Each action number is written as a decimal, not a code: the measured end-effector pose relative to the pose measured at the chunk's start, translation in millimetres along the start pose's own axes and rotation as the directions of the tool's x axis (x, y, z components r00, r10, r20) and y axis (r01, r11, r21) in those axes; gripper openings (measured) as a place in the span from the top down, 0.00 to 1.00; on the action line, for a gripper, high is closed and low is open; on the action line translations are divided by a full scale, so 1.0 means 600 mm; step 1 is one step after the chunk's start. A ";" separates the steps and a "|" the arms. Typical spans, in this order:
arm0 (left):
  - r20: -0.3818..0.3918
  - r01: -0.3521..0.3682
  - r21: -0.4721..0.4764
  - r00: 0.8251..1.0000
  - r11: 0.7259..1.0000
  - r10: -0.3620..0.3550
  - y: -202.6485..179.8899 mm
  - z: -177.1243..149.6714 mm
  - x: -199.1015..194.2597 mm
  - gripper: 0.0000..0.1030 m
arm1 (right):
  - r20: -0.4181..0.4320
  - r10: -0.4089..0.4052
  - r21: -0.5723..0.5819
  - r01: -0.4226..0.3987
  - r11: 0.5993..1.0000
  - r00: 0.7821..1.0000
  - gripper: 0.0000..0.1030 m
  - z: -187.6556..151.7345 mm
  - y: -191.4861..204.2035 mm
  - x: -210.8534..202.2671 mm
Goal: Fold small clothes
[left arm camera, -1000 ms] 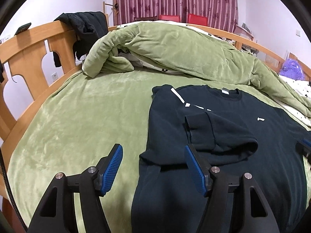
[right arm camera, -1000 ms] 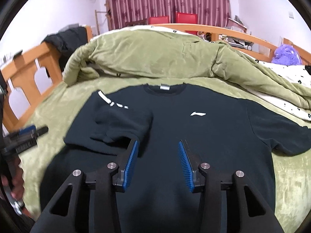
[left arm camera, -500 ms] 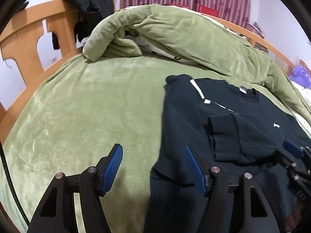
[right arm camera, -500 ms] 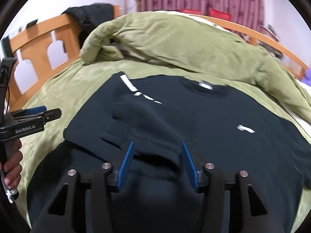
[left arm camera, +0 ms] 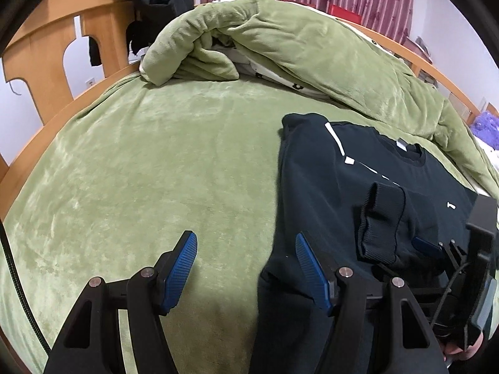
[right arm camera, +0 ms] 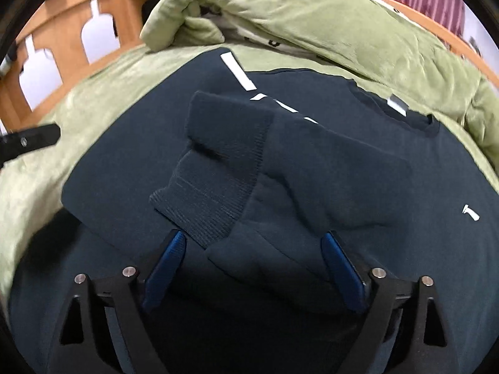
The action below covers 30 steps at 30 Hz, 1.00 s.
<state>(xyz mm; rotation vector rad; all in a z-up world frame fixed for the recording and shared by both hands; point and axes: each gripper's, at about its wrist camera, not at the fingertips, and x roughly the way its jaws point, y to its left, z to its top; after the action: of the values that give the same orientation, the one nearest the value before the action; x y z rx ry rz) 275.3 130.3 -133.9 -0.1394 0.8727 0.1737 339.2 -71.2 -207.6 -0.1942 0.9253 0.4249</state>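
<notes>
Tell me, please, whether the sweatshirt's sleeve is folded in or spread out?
Folded in. The sleeve lies across the sweatshirt chest, its ribbed cuff resting on the body instead of reaching out over the bed.

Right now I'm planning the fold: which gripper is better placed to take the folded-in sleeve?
Right, probably. The right gripper stands open astride the sleeve near its ribbed cuff. The left gripper stands open at the sweatshirt's edge, mostly over green bedcover.

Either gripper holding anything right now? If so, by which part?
Nothing held. The left gripper is open over the sweatshirt edge; the right gripper has just opened, pads clear of the folded sleeve.
</notes>
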 end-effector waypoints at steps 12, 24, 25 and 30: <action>0.001 0.023 0.013 1.000 1.000 -0.023 -0.015 -0.003 -0.010 0.38 | 0.137 -0.102 0.083 0.091 0.992 0.985 0.81 0.001 -0.080 -0.108; -0.008 0.071 0.010 0.997 0.997 -0.071 -0.039 -0.005 -0.020 0.38 | 0.004 -0.338 0.347 0.316 0.883 0.941 0.61 -0.131 -0.306 -0.195; -0.005 0.069 0.014 0.998 0.998 -0.069 -0.042 -0.005 -0.021 0.38 | 0.004 -0.331 0.367 0.307 0.878 0.943 0.60 -0.141 -0.315 -0.197; -0.008 0.061 0.042 0.998 0.997 -0.061 -0.058 -0.011 -0.015 0.38 | 0.015 -0.272 0.440 0.238 0.866 0.962 0.55 -0.164 -0.339 -0.186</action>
<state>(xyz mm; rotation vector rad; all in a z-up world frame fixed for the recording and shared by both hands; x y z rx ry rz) 271.8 94.4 -129.8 -0.1274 0.8770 0.0979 297.1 -318.3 -179.4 0.1097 0.8813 -0.0281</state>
